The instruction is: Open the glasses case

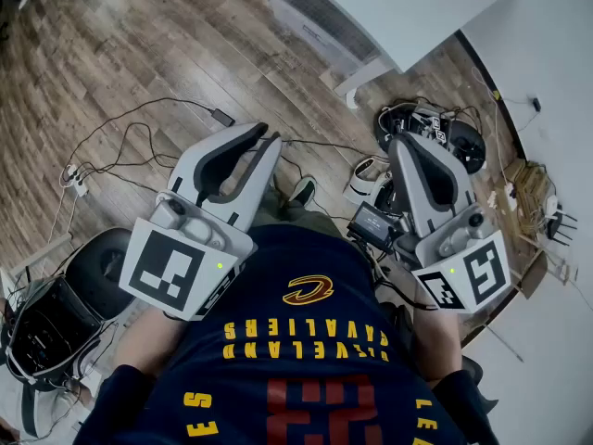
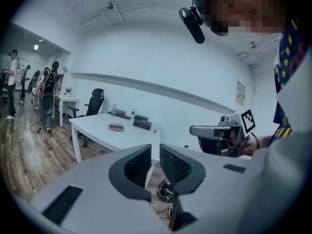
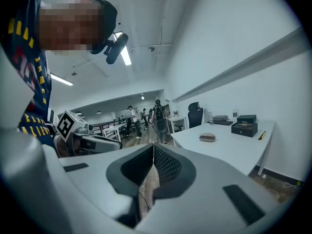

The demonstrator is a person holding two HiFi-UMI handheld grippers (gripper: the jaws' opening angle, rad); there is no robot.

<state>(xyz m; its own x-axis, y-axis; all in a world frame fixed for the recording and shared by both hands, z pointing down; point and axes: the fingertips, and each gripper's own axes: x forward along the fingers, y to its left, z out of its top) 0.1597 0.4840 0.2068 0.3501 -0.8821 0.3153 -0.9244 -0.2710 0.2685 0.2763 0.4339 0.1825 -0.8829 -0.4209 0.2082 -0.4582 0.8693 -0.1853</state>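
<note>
Left gripper view: the grey left gripper (image 2: 155, 152) is held level with its jaws a narrow gap apart and nothing between them. It is well apart from the far white table (image 2: 97, 130), where the small brown oval glasses case (image 2: 116, 126) lies closed, its contents hidden, left of a black box (image 2: 142, 124). The right gripper (image 3: 153, 150) is closed on nothing.

The left gripper (image 2: 155, 151) holds its jaws a narrow gap apart with nothing between them — through the gap show a leg of the white table (image 2: 97, 130) and cables (image 2: 165, 191) under it. On the table lie a brown glasses case (image 2: 116, 126) and, just right of it, a black box (image 2: 142, 124); a black office chair (image 2: 96, 100) stands behind the table, and the right gripper (image 2: 193, 130) is held level to its right.
</note>
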